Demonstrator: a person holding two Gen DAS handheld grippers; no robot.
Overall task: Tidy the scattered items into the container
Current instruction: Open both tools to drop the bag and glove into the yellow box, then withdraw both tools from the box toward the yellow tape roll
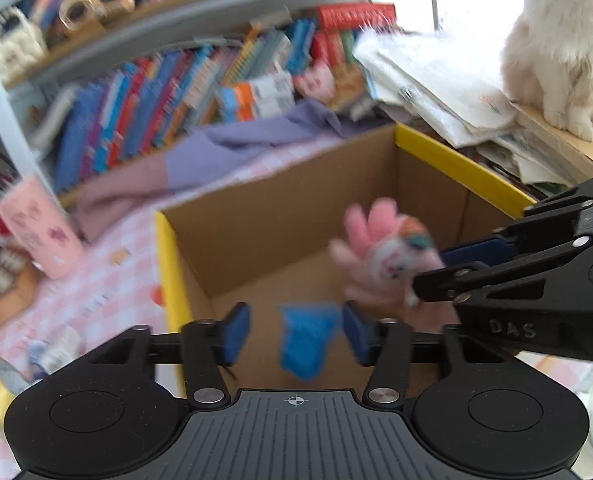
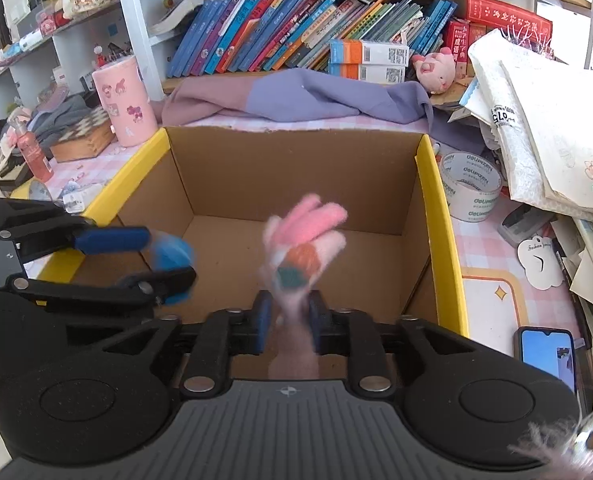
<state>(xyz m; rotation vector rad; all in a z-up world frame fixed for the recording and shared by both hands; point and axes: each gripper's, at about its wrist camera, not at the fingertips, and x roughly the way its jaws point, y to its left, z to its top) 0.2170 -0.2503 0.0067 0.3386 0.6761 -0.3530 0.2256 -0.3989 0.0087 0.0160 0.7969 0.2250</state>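
1. The left gripper (image 1: 296, 332) is standing with its jaws apart over the near edge of the cardboard box (image 2: 296, 172); a blue fuzzy item (image 1: 308, 340) is sitting between the blue pads without being pressed, so it looks to be dropping free.
2. The right gripper (image 2: 290, 318) is standing narrow around the cuff of a pink glove (image 2: 302, 248); I cannot tell whether the pads are still gripping it or have just let go. The glove's fingers are pointing up over the box, blurred.
3. Both grippers are tilting downward above the opening, probably so that the items are falling inside rather than onto the bench (image 2: 492, 240).
4. The box, with yellow flaps (image 2: 440, 216) on its left and right edges, is showing a bare brown floor; nothing seems to be lying in it yet.
5. On the bench by the box's right edge a roll of tape (image 2: 470, 184) is lying beside a stack of papers (image 2: 544, 128).
6. Along the far edge a purple cloth (image 2: 296, 96) is sprawling, and a pink cup (image 2: 124, 100) is standing near the far left corner.
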